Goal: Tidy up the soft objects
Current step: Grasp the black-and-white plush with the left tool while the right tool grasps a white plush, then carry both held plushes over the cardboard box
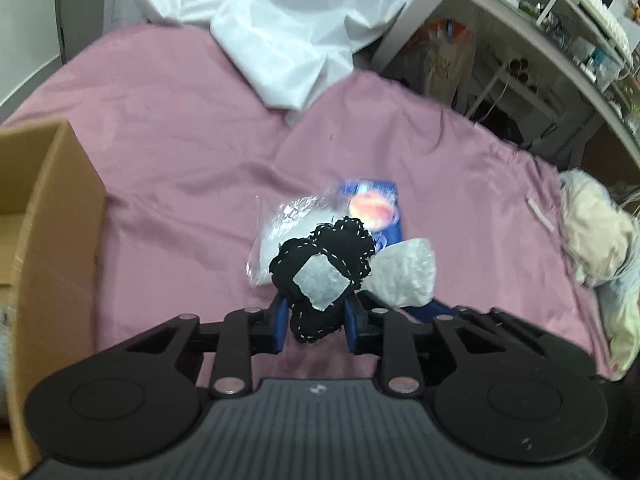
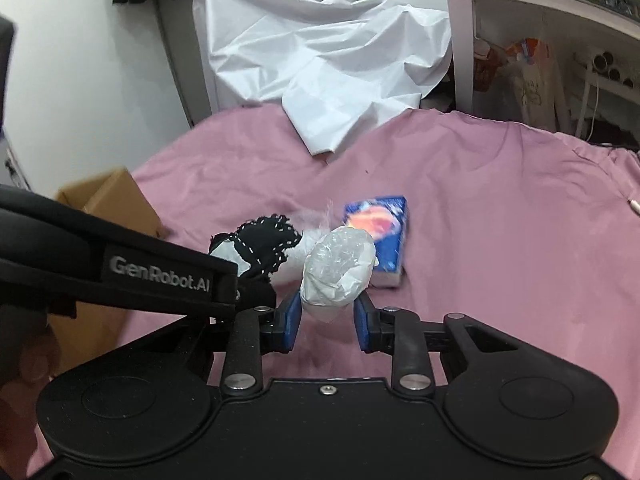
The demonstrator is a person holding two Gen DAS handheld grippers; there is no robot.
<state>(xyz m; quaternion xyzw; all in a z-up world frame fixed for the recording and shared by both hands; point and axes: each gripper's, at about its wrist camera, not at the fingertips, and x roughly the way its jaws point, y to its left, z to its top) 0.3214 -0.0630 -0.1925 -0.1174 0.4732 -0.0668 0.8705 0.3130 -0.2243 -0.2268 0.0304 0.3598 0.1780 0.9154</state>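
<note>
Left wrist view
Left tool (image 1: 316, 312): its blue pads are closed on a black stitched fabric piece (image 1: 324, 268) with a grey square patch, held above the bed.
Hidden: the lower end of the black stitched fabric piece sinks between the pads; a clear plastic pouch (image 1: 280, 236) lies partly behind it at 11 o'clock.
White wrapped bundle (image 1: 404, 272): at 3 o'clock of the fabric, touching it in the picture; what grips it is covered here.
Blue packet (image 1: 380, 208): at 1 o'clock, blurred, its print unreadable, lower part covered.
Cardboard box (image 1: 52, 240): at 9 o'clock, cut off by the frame edge, contents unclear.
Around: pink bedsheet (image 1: 180, 140); white sheet (image 1: 280, 28) at 12 o'clock; pale pile of cloth (image 1: 592, 236) at 3 o'clock, cut off; cluttered shelves at 1 o'clock.

Right wrist view
Right tool (image 2: 328, 316): pads closed on the white wrapped bundle (image 2: 336, 272), held over the bed.
In the way: the left tool's black body crosses from 9 o'clock and covers part of the black stitched fabric piece (image 2: 264, 248) and the cardboard box (image 2: 112, 204).
Blue packet (image 2: 380, 232): lies on the pink bedsheet (image 2: 480, 220) at 1 o'clock, left edge hidden by the bundle.
White sheet (image 2: 320, 60): at 12 o'clock.
</note>
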